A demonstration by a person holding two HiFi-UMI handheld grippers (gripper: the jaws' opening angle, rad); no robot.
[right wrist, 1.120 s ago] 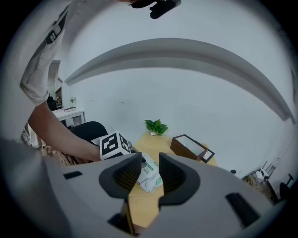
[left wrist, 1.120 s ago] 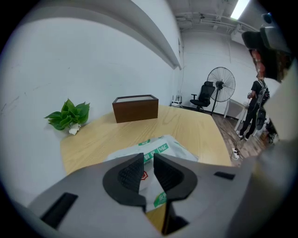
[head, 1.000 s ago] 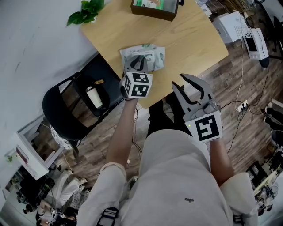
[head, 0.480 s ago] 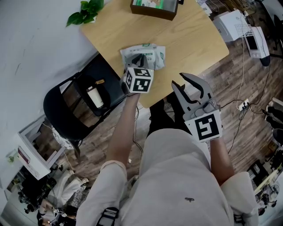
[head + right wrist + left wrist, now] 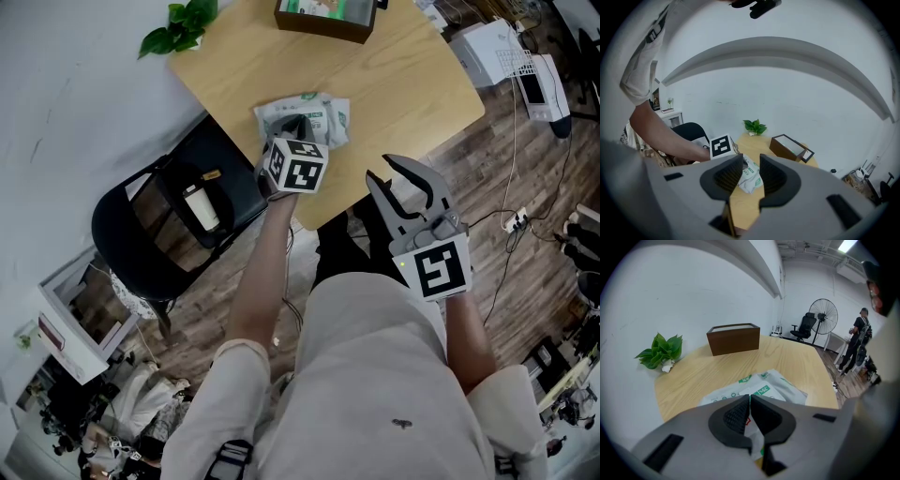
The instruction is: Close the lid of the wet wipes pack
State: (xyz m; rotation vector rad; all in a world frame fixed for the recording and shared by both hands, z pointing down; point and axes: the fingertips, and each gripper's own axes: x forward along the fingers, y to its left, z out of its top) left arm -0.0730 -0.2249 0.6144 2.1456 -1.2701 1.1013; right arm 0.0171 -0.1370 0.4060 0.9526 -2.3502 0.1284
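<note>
The wet wipes pack (image 5: 323,114), white with green print, lies near the front edge of the wooden table (image 5: 403,84). My left gripper (image 5: 297,131) points down at the pack's near part, its jaws shut tip to tip; in the left gripper view the pack (image 5: 765,384) shows just beyond the closed left gripper (image 5: 749,397). Whether the tips touch the pack is hidden by the gripper itself. My right gripper (image 5: 382,171) hangs open off the table's front edge with nothing in it. In the right gripper view, the open right gripper (image 5: 751,160) frames the pack (image 5: 751,177) farther off.
A brown box (image 5: 328,17) stands at the table's far side and a green plant sprig (image 5: 178,26) lies at its far left corner. A black chair (image 5: 159,234) is left of the table. A standing fan (image 5: 824,317) and a person (image 5: 860,333) are across the room.
My left gripper has tipped a little and edged slightly farther over the pack. The right gripper has stayed where it was.
</note>
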